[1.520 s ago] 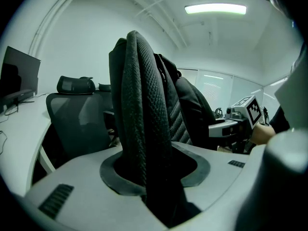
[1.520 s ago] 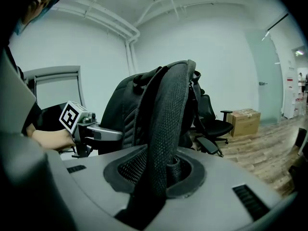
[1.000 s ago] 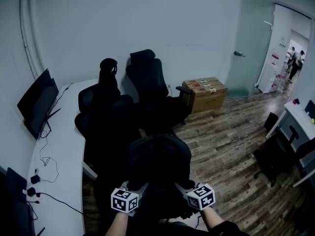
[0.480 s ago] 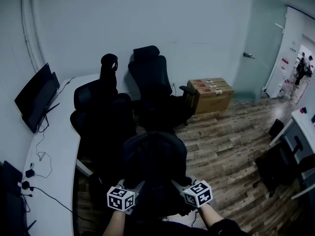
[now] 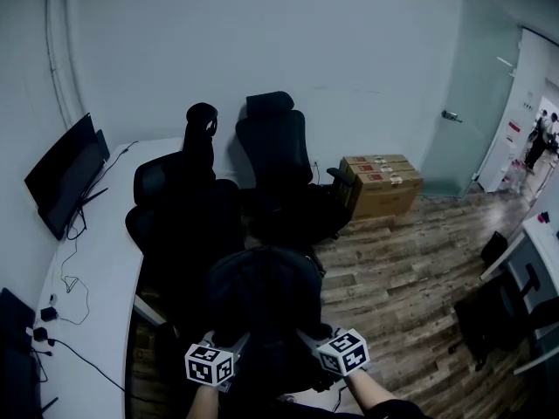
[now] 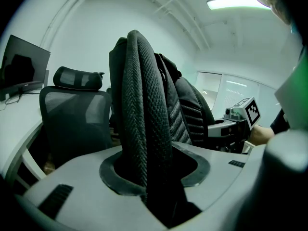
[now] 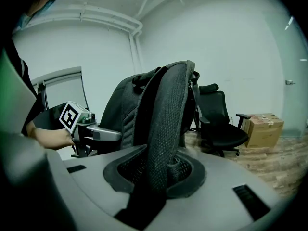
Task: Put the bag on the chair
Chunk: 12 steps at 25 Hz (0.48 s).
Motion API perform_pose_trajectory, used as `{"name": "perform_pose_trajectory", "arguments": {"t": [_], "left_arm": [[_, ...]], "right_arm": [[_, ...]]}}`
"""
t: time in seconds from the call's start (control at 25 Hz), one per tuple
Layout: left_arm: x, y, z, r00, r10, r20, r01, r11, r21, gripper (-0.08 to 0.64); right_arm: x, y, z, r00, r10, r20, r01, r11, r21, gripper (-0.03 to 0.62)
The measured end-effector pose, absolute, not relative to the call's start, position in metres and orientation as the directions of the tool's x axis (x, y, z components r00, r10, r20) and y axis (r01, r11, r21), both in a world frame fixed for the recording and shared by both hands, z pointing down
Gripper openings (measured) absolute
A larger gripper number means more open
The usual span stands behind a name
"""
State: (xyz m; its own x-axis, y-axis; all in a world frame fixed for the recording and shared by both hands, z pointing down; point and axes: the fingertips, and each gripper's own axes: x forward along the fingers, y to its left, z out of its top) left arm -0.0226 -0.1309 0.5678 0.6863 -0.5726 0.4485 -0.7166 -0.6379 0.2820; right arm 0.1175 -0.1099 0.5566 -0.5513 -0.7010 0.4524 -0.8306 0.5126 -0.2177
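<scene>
The left tongs (image 6: 153, 179) and right tongs (image 7: 159, 177) each clamp a strap (image 6: 144, 105) of the black bag (image 5: 262, 299), held in the air before two black chairs (image 5: 279, 168), beside a white tabletop (image 5: 96, 278), above wood floor (image 5: 410, 269).

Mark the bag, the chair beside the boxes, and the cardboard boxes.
bag (image 5: 262, 297): head view, middle of its body.
chair beside the boxes (image 5: 278, 151): head view, backrest.
cardboard boxes (image 5: 389, 197): head view, front face.

Bag (image 5: 266, 308) blk, straps (image 6: 144, 119) blk woven-mesh weave; office chairs (image 5: 279, 160) blk; desk (image 5: 96, 278) white; floor (image 5: 410, 269) brn/grey wood-plank pattern; boxes (image 5: 380, 182) tan w/ red labels; monitor (image 5: 65, 177) blk; L gripper (image 6: 151, 174), R gripper (image 7: 154, 177) grey bodies, cubes (image 5: 210, 363) white w/ blk square markers; walls (image 5: 349, 42) pale grey-blue
</scene>
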Motion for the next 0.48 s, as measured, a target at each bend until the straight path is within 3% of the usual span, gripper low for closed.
{"name": "perform_pose_trajectory", "arguments": {"t": [0.48], "left_arm": [[-0.077, -0.247, 0.592, 0.625, -0.613, 0.484, -0.776, -0.558, 0.295, 0.178]], "right_arm": [[0.064, -0.239, 0.581, -0.612, -0.63, 0.477, -0.782, 0.57, -0.25, 0.114]]}}
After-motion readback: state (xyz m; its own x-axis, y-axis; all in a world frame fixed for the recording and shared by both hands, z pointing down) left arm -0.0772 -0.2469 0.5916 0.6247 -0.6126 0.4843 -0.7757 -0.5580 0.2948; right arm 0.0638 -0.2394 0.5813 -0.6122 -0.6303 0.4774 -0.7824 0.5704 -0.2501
